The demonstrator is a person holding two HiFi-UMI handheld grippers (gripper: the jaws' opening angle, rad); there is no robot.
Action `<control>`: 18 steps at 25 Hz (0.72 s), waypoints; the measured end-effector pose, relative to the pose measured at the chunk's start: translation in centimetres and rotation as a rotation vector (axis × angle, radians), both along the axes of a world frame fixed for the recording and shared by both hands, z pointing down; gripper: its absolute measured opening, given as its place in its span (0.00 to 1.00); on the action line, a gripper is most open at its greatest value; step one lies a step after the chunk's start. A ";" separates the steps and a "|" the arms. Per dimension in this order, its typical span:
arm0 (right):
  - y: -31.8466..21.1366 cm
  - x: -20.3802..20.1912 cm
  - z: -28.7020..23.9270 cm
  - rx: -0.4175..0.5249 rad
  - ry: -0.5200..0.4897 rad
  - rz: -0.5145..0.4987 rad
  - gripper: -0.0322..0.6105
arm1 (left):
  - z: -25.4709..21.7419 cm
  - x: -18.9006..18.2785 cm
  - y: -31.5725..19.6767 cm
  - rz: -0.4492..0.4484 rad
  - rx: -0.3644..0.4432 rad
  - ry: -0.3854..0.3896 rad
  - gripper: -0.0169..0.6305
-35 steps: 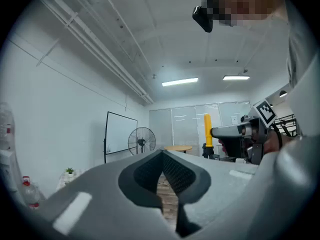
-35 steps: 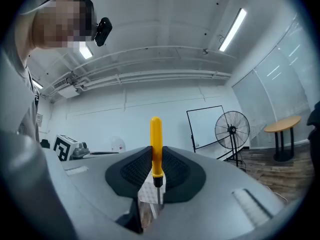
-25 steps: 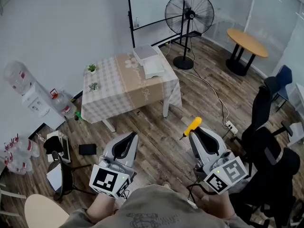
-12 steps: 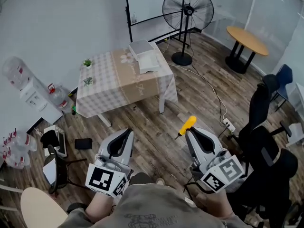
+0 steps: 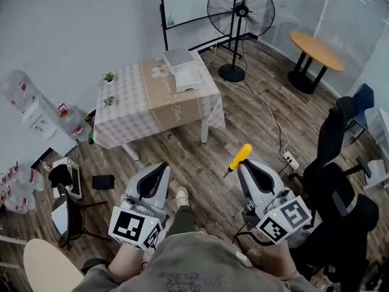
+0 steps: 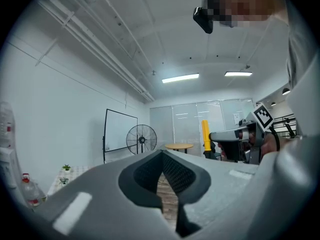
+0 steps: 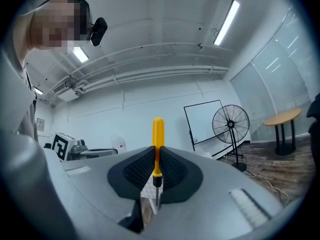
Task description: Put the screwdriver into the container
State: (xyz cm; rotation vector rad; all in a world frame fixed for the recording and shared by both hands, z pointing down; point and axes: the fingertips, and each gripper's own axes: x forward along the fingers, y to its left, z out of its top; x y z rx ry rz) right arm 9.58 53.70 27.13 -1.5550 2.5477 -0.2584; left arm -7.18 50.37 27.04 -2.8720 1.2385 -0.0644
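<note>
My right gripper (image 5: 248, 168) is shut on a yellow-handled screwdriver (image 5: 240, 156), held over the wooden floor; the handle sticks out past the jaws. In the right gripper view the screwdriver (image 7: 158, 145) stands upright between the pads of that gripper (image 7: 157, 156), metal shaft pointing down. My left gripper (image 5: 159, 170) is shut with nothing in it, at about the same height. Its own view shows the jaws (image 6: 162, 156) closed and the screwdriver (image 6: 204, 134) off to the right. Two pale box-like containers (image 5: 179, 58) (image 5: 188, 78) sit on the far end of a cloth-covered table (image 5: 146, 105), well ahead of both grippers.
Two small plants (image 5: 108, 76) stand on the table's left side. A standing fan (image 5: 240, 9) and a whiteboard frame are behind it, a round wooden table (image 5: 316, 50) at the right. Office chairs (image 5: 340, 163), a power strip (image 5: 294, 161) with its cable, and a water dispenser (image 5: 30, 111) ring the floor.
The table has slid a little left and up in the head view. A shoe now shows on the floor between the grippers. The screwdriver stays clamped in the right gripper.
</note>
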 end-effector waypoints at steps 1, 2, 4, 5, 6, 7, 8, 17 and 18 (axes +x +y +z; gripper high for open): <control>-0.4 0.0 0.0 0.000 0.001 0.002 0.13 | 0.2 0.1 -0.5 0.003 -0.005 0.002 0.03; -0.9 0.1 0.0 0.001 0.002 0.005 0.13 | 0.3 0.1 -1.0 0.006 -0.009 0.003 0.03; -2.2 0.0 0.0 0.004 0.001 0.007 0.13 | 0.6 0.2 -2.2 0.013 -0.012 0.003 0.03; -2.8 0.0 0.0 0.006 0.002 0.007 0.13 | 0.6 0.3 -2.9 0.016 -0.012 0.002 0.03; -3.6 -0.1 0.0 0.009 0.004 0.007 0.13 | 0.7 0.3 -3.7 0.019 -0.013 0.002 0.03; -4.3 -0.2 -0.1 0.012 0.008 0.007 0.13 | 0.8 0.3 -4.6 0.022 -0.014 0.002 0.03; -5.2 -0.2 -0.1 0.015 0.010 0.008 0.13 | 0.9 0.2 -5.5 0.023 -0.014 0.002 0.03; -15.3 -0.8 -0.3 0.004 0.008 0.041 0.13 | 0.7 -1.0 -16.5 0.033 -0.019 0.000 0.03; -16.5 -1.0 -0.4 0.001 0.009 0.045 0.13 | 0.7 -1.2 -17.7 0.037 -0.022 0.000 0.03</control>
